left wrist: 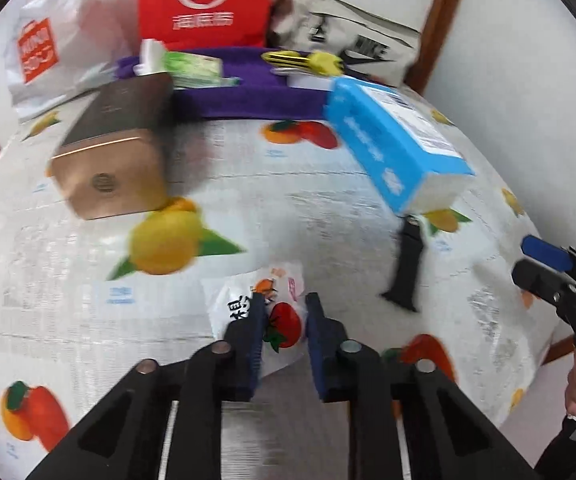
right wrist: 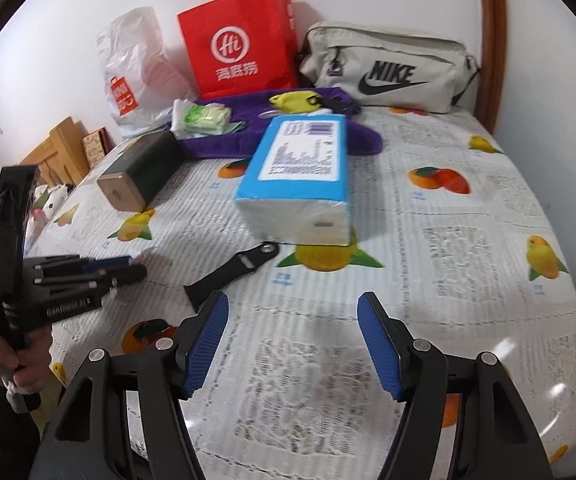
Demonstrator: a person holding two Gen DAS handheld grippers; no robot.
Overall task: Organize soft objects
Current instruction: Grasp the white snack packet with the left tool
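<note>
My left gripper (left wrist: 286, 316) is shut on a small white tissue packet (left wrist: 284, 322) with a strawberry print, low over the fruit-print cloth (left wrist: 288, 208). Seen from the right wrist, the left gripper (right wrist: 134, 271) has its fingers together at the left, and the packet is hidden. My right gripper (right wrist: 292, 320) stands open over bare cloth with nothing between its blue pads; one of its fingertips (left wrist: 544, 254) shows at the right edge. A blue tissue pack (right wrist: 300, 176) lies ahead, and a black watch strap (right wrist: 236, 272) lies just in front of it.
A gold-ended dark box (right wrist: 140, 172) lies at the left. Behind, a purple towel (right wrist: 224, 136) carries a green tissue packet (right wrist: 204, 118) and a yellow object (right wrist: 288, 100). A red paper bag (right wrist: 236, 40), white plastic bag (right wrist: 136, 64) and grey Nike bag (right wrist: 388, 64) line the wall.
</note>
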